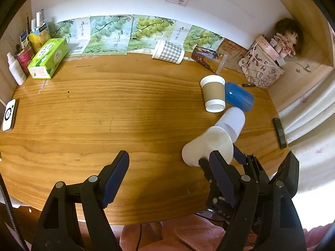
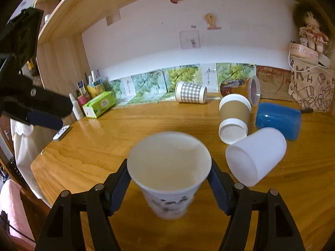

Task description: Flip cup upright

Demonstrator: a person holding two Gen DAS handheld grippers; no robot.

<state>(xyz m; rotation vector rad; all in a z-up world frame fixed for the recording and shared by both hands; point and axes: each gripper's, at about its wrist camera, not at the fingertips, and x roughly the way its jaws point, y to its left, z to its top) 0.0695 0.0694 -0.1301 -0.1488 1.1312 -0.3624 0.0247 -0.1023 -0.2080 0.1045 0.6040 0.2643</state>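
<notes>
My right gripper (image 2: 169, 175) is shut on a white paper cup (image 2: 169, 173) with a printed picture, mouth up, near upright above the wooden desk (image 2: 94, 152). The same cup shows in the left wrist view (image 1: 207, 148), held by the right gripper. My left gripper (image 1: 169, 165) is open and empty over the desk's front edge, left of that cup. Other cups lie on their sides: a frosted white one (image 2: 256, 156), a brown-sleeved one (image 2: 234, 118), a blue one (image 2: 278, 119) and a checked one (image 2: 189, 95).
A green tissue box (image 1: 48, 60), bottles (image 1: 16, 71) and a white device (image 1: 9, 115) sit at the desk's left. A printed bag (image 1: 261, 67) with a doll (image 1: 286, 39) stands in the back right corner. A black bar (image 1: 279, 132) lies at the right edge.
</notes>
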